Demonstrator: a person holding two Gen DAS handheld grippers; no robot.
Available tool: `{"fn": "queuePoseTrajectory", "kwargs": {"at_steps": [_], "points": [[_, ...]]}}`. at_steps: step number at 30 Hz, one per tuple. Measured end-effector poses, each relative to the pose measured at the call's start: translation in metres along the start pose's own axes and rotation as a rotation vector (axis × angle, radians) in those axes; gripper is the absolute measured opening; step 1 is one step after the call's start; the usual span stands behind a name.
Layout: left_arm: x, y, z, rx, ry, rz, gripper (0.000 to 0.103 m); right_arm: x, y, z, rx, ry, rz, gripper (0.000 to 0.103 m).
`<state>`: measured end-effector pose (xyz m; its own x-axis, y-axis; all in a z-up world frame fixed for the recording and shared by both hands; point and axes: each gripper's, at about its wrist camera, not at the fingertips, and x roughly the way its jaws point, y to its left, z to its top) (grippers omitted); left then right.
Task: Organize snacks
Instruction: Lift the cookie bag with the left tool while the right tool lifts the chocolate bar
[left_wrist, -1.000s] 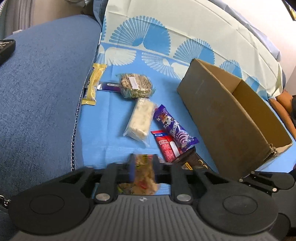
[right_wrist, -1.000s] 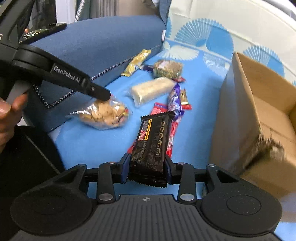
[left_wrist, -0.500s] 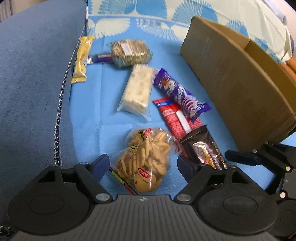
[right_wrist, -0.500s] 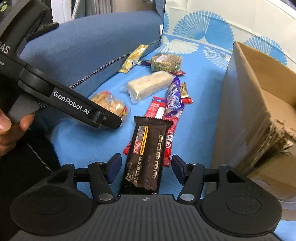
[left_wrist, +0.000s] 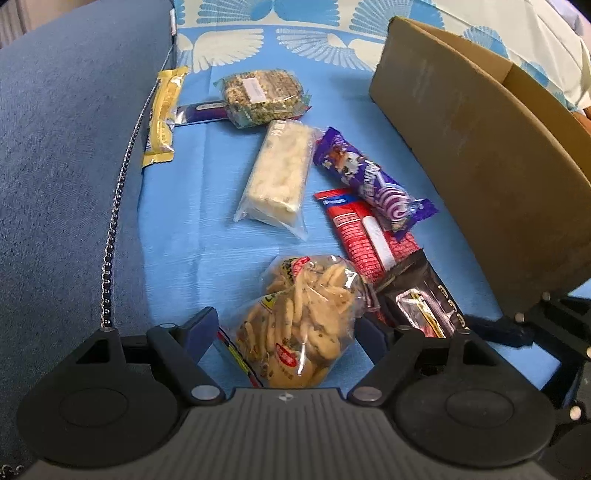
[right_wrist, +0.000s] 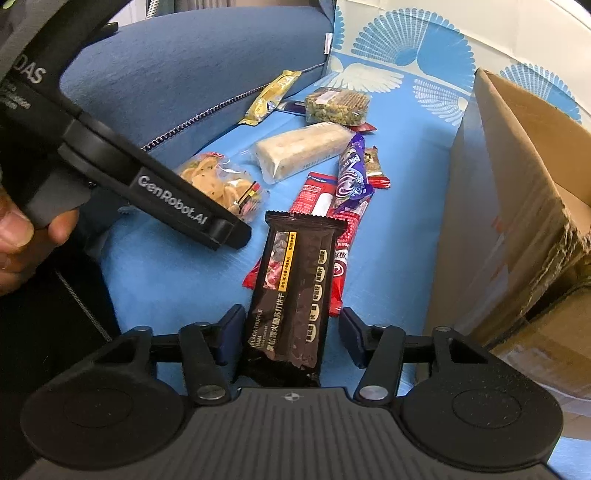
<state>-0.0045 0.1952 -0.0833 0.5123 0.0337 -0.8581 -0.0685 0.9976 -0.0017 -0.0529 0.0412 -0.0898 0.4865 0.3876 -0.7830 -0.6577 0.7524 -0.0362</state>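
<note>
Loosely, closing right tongs (right_wrist: 291, 332) flank the black bar (right_wrist: 295, 291); left tongs (left_wrist: 288, 332) gape.

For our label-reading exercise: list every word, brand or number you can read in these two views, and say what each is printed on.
"GenRobot.AI": on the left gripper, along its finger.
"DAS": on the same gripper's body, start of the word cut off.
"BLACK TRUFFLE HAM": on the dark cracker pack, beside Chinese characters too small to read surely.
Purple wrapper, red pack, biscuit bag, yellow bar: print too blurred.
</note>
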Motion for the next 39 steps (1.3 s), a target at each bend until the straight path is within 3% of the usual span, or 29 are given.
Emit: {"fn": "queuePoseTrajectory", "kwargs": {"at_steps": [3, 10, 29, 39], "points": [[-0.001, 0.002, 0.000, -0.009, -0.012, 0.004, 0.074, -0.002, 0.002, -0.001, -0.013, -0.004, 0.002, 0.041], [-0.015, 0.006, -0.003, -0.044, -0.085, -0.021, 0.057, -0.013, 0.006, -0.002, -0.048, -0.046, -0.014, 0.041], [-0.043, 0.022, -0.010, -0.129, -0.250, -0.059, 0.049, -0.065, -0.006, 0.010, -0.019, -0.224, -0.013, 0.041], [-0.060, 0.031, -0.015, -0.180, -0.354, -0.070, 0.049, -0.090, -0.015, 0.017, 0.109, -0.305, 0.003, 0.041]]}}
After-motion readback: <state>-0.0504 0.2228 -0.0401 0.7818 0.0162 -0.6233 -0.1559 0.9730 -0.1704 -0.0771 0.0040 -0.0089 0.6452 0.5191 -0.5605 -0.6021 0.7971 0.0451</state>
